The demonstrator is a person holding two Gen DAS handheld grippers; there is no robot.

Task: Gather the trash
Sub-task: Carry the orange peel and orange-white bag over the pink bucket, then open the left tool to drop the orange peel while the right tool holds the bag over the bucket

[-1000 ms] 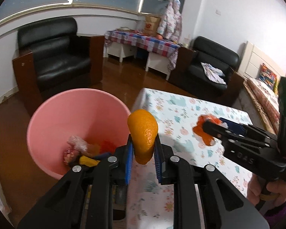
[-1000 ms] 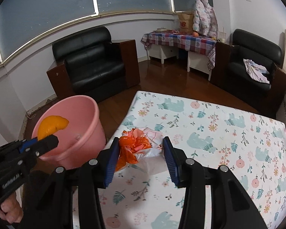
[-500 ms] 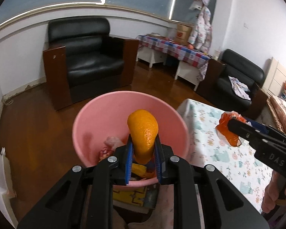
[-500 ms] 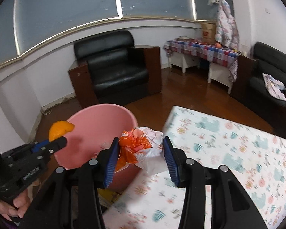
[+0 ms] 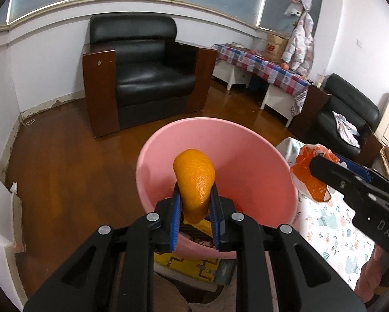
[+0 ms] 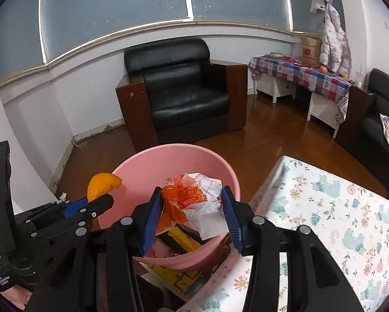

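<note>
In our left gripper (image 5: 194,205) the blue pads are clamped on an orange peel (image 5: 194,182), a curved piece standing nearly upright, its long axis running up out of the jaws and its top leaning a little to the right. In our right gripper (image 6: 191,215) the jaws are pressed against a crumpled wad of orange and white wrapper (image 6: 194,202), bunched between the pads with a white flap hanging below.

Outward from both sets of jaws lies the pink plastic bin (image 5: 267,156), its mouth open straight ahead of and below them. From the left wrist view the peel sits over the near half of the opening, well inside the rim. From the right wrist view the wrapper also hangs over the bin's near side, above trash already lying at the bottom, including something yellow (image 6: 184,236). Both loads look placed for a straight drop; we judge neither hand clearly the nearer, though the peel seems more central.

To the right of the bin is the table with its floral cloth (image 6: 337,208), the bin's rim just beside its edge. Beyond stand a black armchair (image 5: 145,78) and wooden floor.
</note>
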